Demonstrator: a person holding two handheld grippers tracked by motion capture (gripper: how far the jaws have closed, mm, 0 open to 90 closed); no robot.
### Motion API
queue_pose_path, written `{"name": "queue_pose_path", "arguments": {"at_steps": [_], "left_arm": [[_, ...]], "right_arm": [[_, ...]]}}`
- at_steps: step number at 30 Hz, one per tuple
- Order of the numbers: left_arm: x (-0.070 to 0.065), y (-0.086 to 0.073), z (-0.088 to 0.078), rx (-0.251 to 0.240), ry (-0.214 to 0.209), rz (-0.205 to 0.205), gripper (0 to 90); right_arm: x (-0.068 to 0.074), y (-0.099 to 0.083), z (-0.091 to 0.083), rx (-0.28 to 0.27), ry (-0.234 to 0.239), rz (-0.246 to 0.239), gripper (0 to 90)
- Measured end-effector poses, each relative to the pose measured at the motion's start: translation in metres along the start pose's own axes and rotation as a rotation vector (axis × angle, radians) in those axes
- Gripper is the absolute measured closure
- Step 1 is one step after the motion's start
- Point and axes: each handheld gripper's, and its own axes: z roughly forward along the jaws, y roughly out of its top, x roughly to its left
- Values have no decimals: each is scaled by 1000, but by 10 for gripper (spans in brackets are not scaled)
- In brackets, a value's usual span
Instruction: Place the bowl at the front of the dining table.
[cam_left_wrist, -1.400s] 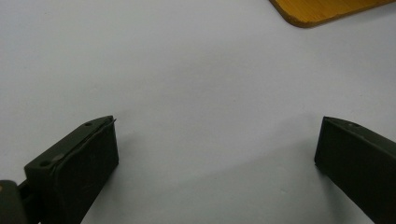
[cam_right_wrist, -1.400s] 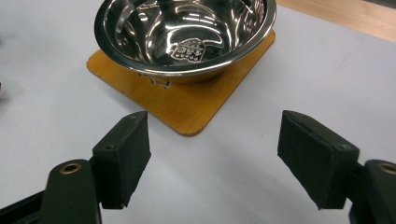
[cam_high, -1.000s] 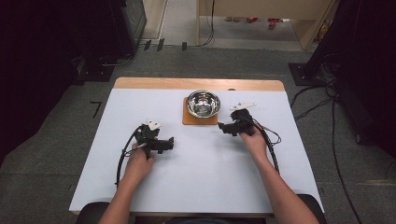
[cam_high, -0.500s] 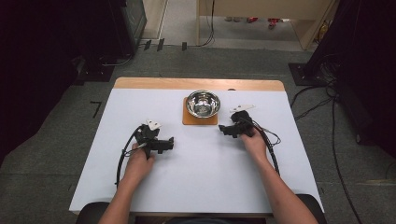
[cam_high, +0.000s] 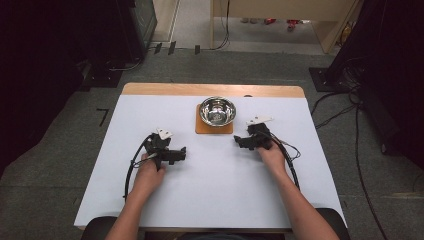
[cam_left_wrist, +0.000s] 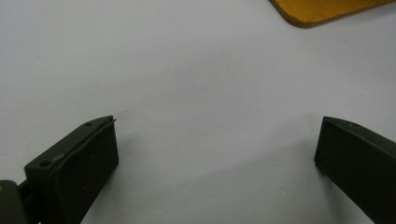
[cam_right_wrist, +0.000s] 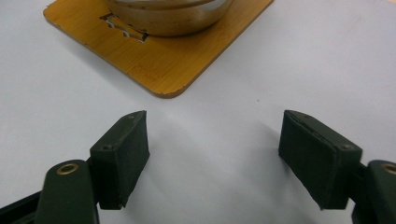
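A steel bowl (cam_high: 217, 110) stands on a square wooden board (cam_high: 214, 128) at the middle back of the white table (cam_high: 210, 175). My left gripper (cam_high: 181, 154) rests on the table left of the board, jaws wide apart and empty; its own view has the gripper (cam_left_wrist: 215, 154) over bare table with a corner of the board (cam_left_wrist: 322, 9) at the top right. My right gripper (cam_high: 239, 142) lies just right of the board, pointing at it, open and empty. In its own view the gripper (cam_right_wrist: 212, 149) faces the board (cam_right_wrist: 163, 60) and the bowl (cam_right_wrist: 168, 16) close ahead.
Cables (cam_high: 131, 170) trail from both grippers back along the person's forearms. The table's wooden far edge (cam_high: 210, 90) lies behind the bowl. Dark equipment and floor cables (cam_high: 340, 100) surround the table.
The right gripper has shifted slightly toward the board. The left gripper has stayed put.
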Motion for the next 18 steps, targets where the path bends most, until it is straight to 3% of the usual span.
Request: {"name": "queue_pose_path", "arguments": {"at_steps": [12,15,18], "left_arm": [[0,0,0,0,0,0,0],[0,0,0,1,0,0,0],[0,0,0,0,0,0,0]], "right_arm": [[2,0,0,5,-16,-6,216],[1,0,2,15,-50,12,125],[1,0,2,19,-49,21,126]]}}
